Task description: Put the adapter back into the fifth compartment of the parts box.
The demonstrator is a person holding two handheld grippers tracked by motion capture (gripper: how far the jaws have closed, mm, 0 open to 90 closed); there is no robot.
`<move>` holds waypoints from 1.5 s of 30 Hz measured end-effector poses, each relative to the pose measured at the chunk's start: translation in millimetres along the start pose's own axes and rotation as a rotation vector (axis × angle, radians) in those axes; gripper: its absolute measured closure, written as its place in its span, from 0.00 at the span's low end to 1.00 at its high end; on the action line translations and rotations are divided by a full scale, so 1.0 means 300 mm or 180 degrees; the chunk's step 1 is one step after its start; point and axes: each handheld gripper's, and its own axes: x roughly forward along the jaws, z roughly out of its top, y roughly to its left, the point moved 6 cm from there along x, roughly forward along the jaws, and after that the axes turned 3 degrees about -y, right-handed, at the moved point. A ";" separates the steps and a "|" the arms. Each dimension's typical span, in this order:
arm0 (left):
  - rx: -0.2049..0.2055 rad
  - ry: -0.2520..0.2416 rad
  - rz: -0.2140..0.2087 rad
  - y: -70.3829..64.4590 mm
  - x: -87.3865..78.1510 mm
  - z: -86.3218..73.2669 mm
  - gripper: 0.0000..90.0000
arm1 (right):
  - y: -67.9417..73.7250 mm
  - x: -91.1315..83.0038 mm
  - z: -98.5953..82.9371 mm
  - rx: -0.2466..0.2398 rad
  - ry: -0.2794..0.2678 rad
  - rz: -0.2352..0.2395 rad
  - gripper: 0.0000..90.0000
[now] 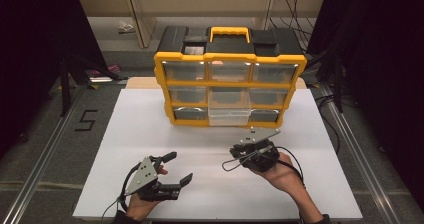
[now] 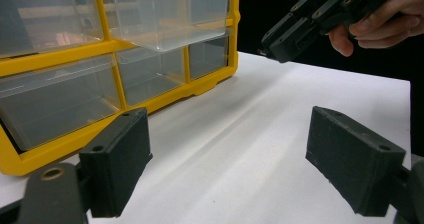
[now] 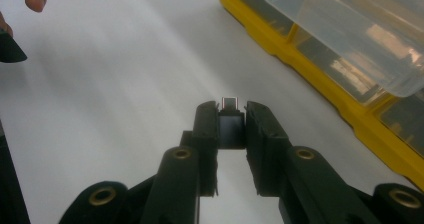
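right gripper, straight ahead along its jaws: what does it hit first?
Probably the white tabletop. In its own view the right gripper, shut on a small dark block, looks down at bare table, with the yellow drawer organizer off to one side and the left gripper away from the line. Depth is uncertain.

Black tongs (image 1: 177, 166) with blocky jaws, brass-ringed pivot holes, grey three-cornered top plates and trailing black cables.
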 end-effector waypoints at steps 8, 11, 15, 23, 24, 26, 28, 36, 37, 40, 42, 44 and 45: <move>-0.0003 -0.0001 0.0007 0.000 0.000 -0.001 0.19 | -0.016 -0.031 0.020 0.0011 -0.0131 -0.0032 0.85; -0.0004 -0.0001 0.0012 0.001 0.001 -0.001 0.19 | -0.022 -0.043 0.030 0.0025 -0.0174 -0.0036 0.85; -0.0002 0.0001 0.0024 0.004 0.001 -0.001 0.19 | -0.029 -0.053 0.040 0.0043 -0.0224 -0.0050 0.85; -0.0010 -0.0005 0.0039 0.006 0.000 -0.002 0.20 | -0.045 -0.064 0.075 0.0056 -0.0324 -0.0065 0.85; -0.0018 -0.0011 0.0040 0.006 0.000 -0.001 0.20 | -0.049 -0.066 0.091 0.0049 -0.0361 -0.0066 0.85; -0.0015 -0.0013 0.0040 0.005 0.000 -0.001 0.20 | -0.051 -0.067 0.097 0.0041 -0.0375 -0.0057 0.85; -0.0017 -0.0015 0.0039 0.005 0.001 -0.001 0.20 | -0.056 -0.070 0.123 0.0013 -0.0391 -0.0057 0.85; -0.0007 -0.0017 0.0033 0.005 0.000 -0.001 0.20 | -0.071 -0.093 0.192 -0.0012 -0.0489 -0.0088 0.85; -0.0010 -0.0019 0.0034 0.005 0.000 -0.001 0.20 | -0.073 -0.094 0.199 -0.0032 -0.0493 -0.0091 0.85; -0.0005 -0.0018 0.0033 0.005 0.000 -0.001 0.20 | -0.077 -0.093 0.220 -0.0037 -0.0508 -0.0097 0.85; -0.0007 -0.0024 0.0035 0.005 0.000 0.000 0.20 | -0.079 -0.093 0.234 -0.0038 -0.0521 -0.0096 0.85; -0.0012 -0.0027 0.0037 0.006 0.000 0.000 0.20 | -0.081 -0.094 0.246 -0.0039 -0.0536 -0.0094 0.85; -0.0012 -0.0027 0.0037 0.006 0.000 0.000 0.20 | -0.082 -0.095 0.251 -0.0033 -0.0544 -0.0090 0.85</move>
